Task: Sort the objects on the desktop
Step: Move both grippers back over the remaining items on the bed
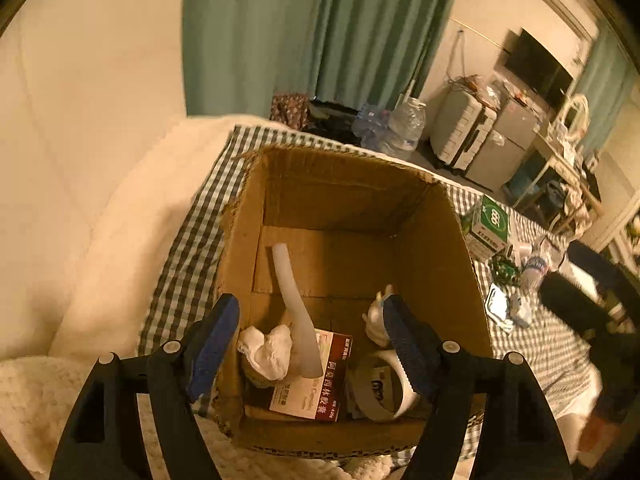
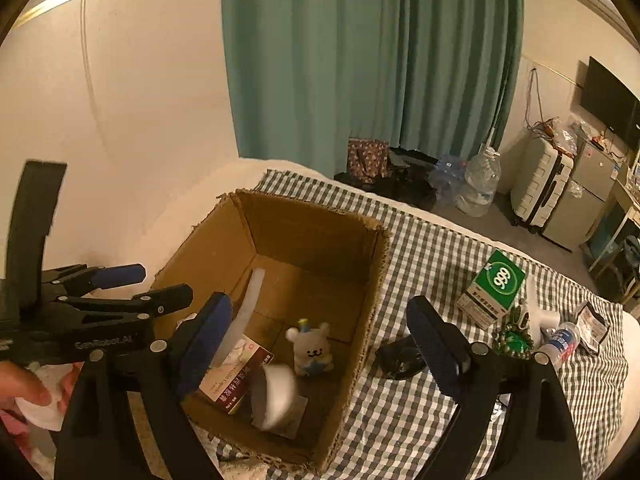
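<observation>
An open cardboard box (image 1: 440,248) (image 2: 372,280) stands on a checked cloth. Inside lie a white curved tube (image 1: 296,308) (image 2: 246,312), a crumpled white tissue (image 1: 266,350), a red-and-white medicine box (image 1: 316,384) (image 2: 236,376), a white tape roll (image 1: 384,384) (image 2: 278,394) and a small white bear toy (image 2: 312,348) (image 1: 376,320). My left gripper (image 1: 312,348) is open and empty above the box's near side; it also shows in the right wrist view (image 2: 152,284). My right gripper (image 2: 324,344) is open and empty over the box's right wall.
On the cloth (image 2: 432,248) right of the box lie a black object (image 2: 400,358), a green-and-white carton (image 2: 494,288) (image 1: 490,226), a small bottle (image 2: 562,340), green beads (image 2: 514,338) and packets (image 2: 592,326). A white blanket (image 1: 120,240) lies left. Curtain and luggage stand behind.
</observation>
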The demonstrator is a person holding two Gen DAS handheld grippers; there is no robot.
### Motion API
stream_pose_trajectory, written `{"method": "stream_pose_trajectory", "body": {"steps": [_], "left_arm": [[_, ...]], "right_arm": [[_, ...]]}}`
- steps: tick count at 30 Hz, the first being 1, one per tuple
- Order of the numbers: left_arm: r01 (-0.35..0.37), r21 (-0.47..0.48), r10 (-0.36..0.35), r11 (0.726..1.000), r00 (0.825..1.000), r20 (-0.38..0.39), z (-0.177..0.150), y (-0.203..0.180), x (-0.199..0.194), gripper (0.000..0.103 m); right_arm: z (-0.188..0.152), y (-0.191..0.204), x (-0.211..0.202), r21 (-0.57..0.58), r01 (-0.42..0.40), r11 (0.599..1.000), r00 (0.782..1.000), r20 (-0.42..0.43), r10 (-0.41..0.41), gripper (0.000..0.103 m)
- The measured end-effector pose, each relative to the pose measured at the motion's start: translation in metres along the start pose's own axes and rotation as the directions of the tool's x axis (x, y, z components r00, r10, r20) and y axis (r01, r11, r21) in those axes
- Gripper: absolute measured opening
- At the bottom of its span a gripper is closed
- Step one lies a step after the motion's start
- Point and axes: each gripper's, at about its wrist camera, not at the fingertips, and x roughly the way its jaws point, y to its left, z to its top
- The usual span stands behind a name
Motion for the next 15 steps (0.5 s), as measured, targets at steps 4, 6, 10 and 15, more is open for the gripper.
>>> {"method": "stream_pose_trajectory", "body": {"steps": [4, 6, 10, 15], "left_arm": [[-0.024, 0.095, 0.021, 0.995, 0.999, 0.035, -0.009, -0.034, -0.009, 0.087], [-0.022, 0.121, 0.015, 0.992, 0.998, 0.060, -0.016, -0.057, -0.019, 0.096], [0.052, 0.141, -0.066, 0.989, 0.994, 0.092, -0.032, -0.113, -0.039, 0.103], [0.096, 0.167, -0.116, 0.981, 0.986, 0.118, -0.053, -0.186, -0.043, 0.103]], "right_arm": [[-0.015, -0.023, -0.029, 0.103, -0.043, 0.994, 0.999, 0.038, 0.039, 0.090], [-0.025, -0.037, -0.044, 0.117, -0.018, 0.993, 0.998, 0.062, 0.011, 0.090], [-0.049, -0.084, -0.082, 0.171, 0.067, 0.983, 0.990, 0.114, -0.087, 0.090], [-0.087, -0.159, -0.117, 0.258, 0.136, 0.956, 0.979, 0.113, -0.169, 0.091]]}}
